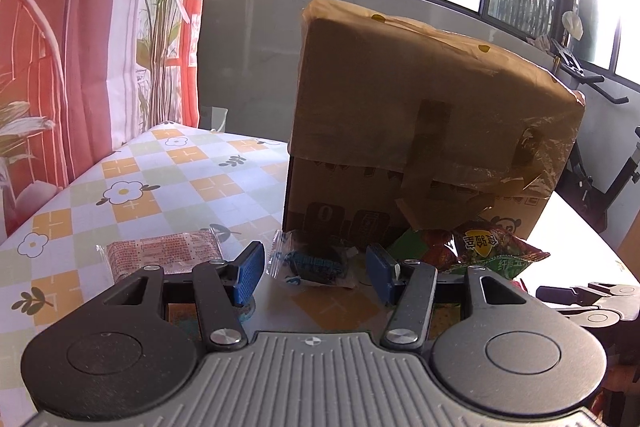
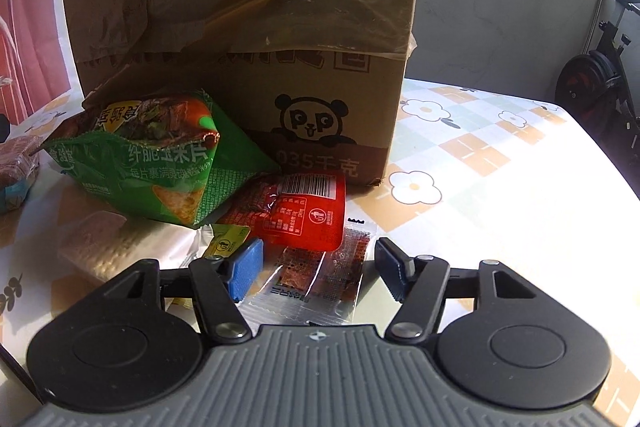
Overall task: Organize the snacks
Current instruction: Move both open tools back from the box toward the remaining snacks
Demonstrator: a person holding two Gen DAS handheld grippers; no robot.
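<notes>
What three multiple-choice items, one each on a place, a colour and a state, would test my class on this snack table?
1. Where does the green chip bag lie?
A. in front of the cardboard box
B. on top of the box
C. on the floor

2. What colour is the packet with the barcode?
A. blue
B. red
C. white

3. How do the jaws of the right gripper stand?
A. shut on the chip bag
B. shut on nothing
C. open over a clear-wrapped snack

Answers:
1 A, the bag rests on the table against the box's front.
2 B, its film is bright red.
3 C, both pads stand apart from the wrapper.
</notes>
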